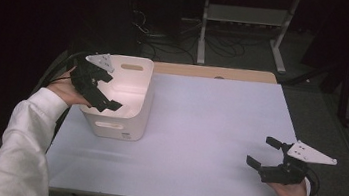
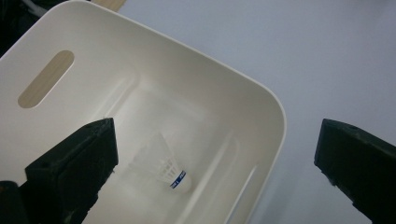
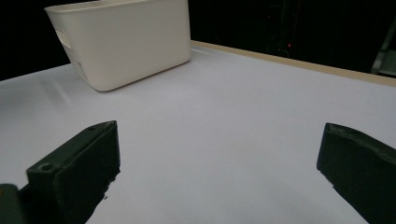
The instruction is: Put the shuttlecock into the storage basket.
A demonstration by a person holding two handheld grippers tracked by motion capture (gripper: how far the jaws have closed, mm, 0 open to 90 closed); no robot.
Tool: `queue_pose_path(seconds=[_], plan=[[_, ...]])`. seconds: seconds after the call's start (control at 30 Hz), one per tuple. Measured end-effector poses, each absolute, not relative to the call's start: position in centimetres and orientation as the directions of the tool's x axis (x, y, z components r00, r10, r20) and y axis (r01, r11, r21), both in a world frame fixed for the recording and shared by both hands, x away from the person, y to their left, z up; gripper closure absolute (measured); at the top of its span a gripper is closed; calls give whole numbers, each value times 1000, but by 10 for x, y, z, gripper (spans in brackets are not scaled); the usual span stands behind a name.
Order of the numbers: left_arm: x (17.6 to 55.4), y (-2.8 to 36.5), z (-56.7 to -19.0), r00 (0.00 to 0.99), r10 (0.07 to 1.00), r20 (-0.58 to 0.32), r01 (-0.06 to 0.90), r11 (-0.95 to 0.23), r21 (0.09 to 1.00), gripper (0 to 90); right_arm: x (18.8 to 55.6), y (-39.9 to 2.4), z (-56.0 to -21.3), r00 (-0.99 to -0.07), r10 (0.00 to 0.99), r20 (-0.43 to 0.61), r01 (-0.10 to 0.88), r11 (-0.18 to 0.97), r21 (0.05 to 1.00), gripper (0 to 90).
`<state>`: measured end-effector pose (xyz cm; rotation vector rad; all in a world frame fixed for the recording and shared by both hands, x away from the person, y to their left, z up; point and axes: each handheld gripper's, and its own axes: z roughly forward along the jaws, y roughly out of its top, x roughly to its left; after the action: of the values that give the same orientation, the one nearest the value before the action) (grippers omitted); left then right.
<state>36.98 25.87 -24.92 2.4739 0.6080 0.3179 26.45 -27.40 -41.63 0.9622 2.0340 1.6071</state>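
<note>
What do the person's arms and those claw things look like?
Both arms wear white sleeves. Each hand holds a black claw: the left claw and the right claw. Each has two blocky black jaws, a grey three-cornered plate on top, and a black cable trailing behind.

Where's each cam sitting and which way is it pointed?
High view: above the person's side, facing forward and down on the table; both sleeves, hands, left gripper and right gripper show.
Left gripper view: above the bin, looking down in at a shuttlecock; own jaws apart.
Right gripper view: low over the table, facing the bin; own jaws apart.
Shared: bin and table.
</note>
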Motion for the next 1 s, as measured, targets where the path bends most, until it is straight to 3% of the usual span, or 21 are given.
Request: queue_pose_path(seconds=[0.23,1.0], plan=[[364,259,-255,867,488,104,345,-738,580,0,265,-274,-416,-695,709,120,283,116,952,0],[341,277,-263,825,552,124,315,-630,710,0,266,-272,-418,-699,704,121,285,121,951,0]])
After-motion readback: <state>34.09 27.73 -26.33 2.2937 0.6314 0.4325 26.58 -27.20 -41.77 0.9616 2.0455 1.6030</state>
